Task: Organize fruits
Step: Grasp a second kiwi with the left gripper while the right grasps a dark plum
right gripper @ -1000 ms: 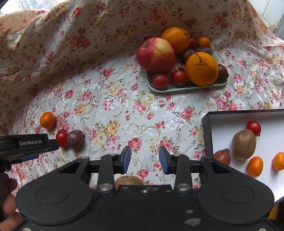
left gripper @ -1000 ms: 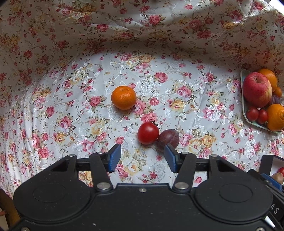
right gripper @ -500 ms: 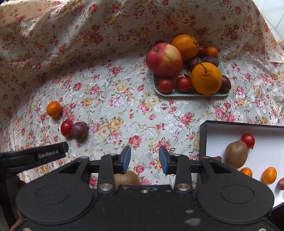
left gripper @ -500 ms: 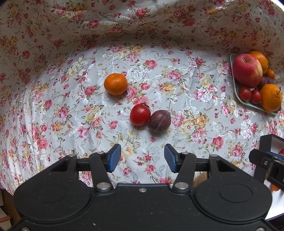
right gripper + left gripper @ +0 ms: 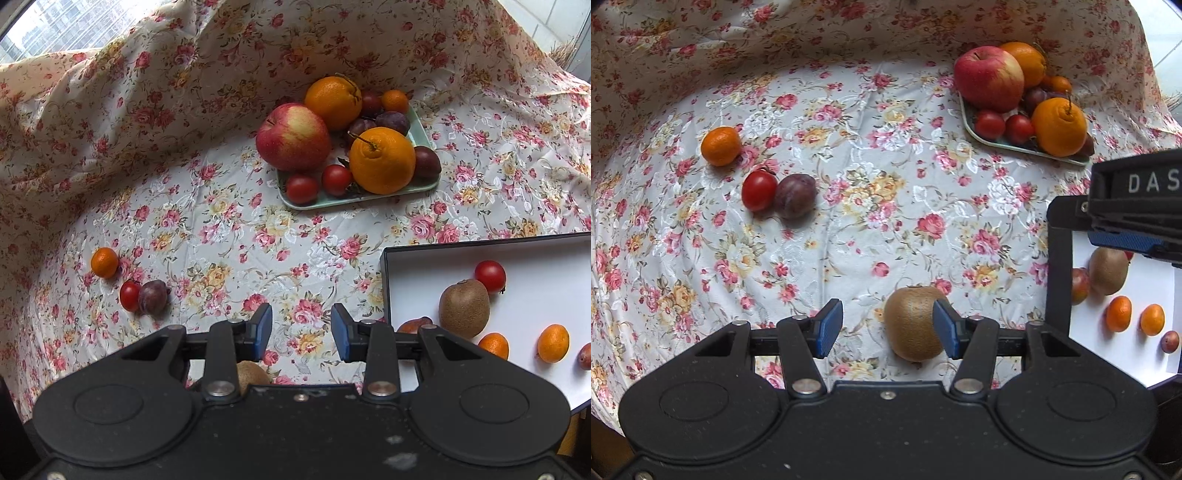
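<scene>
Left gripper (image 5: pixel 887 328) fingers apart beside kiwi (image 5: pixel 913 323); right gripper (image 5: pixel 301 332) parted.

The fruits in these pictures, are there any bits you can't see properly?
- Loose kiwi: in the right wrist view, mostly hidden behind the right gripper.
- White box: in the left wrist view, its far part is hidden by the right gripper's body, its right side cut by the edge.
- Reddish fruit in the box: half hidden by that gripper's finger.
- Green tray: its back plums hide behind oranges.
</scene>
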{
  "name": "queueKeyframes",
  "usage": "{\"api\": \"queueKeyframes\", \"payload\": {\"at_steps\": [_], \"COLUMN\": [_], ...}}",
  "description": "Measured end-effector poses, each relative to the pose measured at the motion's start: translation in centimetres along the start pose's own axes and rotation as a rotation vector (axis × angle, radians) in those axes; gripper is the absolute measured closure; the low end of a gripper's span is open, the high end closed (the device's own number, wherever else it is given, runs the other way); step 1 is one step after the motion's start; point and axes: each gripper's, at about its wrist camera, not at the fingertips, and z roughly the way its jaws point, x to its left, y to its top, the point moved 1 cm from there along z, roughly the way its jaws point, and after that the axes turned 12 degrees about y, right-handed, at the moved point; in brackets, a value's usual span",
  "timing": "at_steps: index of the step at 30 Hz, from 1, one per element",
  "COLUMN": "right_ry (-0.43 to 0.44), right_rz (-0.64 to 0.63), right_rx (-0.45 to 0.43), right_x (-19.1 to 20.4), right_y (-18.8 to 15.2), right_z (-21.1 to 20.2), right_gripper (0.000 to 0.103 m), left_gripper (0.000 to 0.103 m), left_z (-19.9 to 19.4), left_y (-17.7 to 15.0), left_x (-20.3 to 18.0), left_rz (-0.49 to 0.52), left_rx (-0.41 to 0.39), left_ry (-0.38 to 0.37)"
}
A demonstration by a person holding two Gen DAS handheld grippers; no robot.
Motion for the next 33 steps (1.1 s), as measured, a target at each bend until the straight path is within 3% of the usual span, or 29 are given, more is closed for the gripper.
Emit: {"api": "queueKeyframes", "payload": {"at_steps": [8, 16, 22, 28, 33], "right_ry": [-0.052, -0.033, -0.057, -0.001, 0.026], "right_rz": [0.058, 0.039, 0.064, 0.068, 0.035], "right_rx": [-0.029, -0.032, -0.01, -0.004, 0.002], "right_x": [-3.0, -3.2, -2.6, -0.6, 2.2], "right_y": [0.7, 0.8, 0.9, 0.9, 0.9], "right_z": [-1.1, -1.5, -0.3, 1.0, 2.8], "right_gripper": [0.066, 0.066, 0.067, 0.067, 0.067], "left_gripper": [0.043, 0.039, 0.045, 0.046, 0.046], "left_z": [1.3, 3.6, 4.7, 3.7, 3.4], "left_y": [-0.8, -1.0, -0.6, 0.4, 1.4], "left_x": [-3.5, -4.1, -2.2, 2.0, 7.5], "left_rz": [0.065, 0.067, -0.036, -0.134, -0.267], "left_rx": [0.034, 0.065, 0.107, 0.047, 0.048], "left_ry": [0.004, 0.09, 0.016, 0.152, 0.189]}}
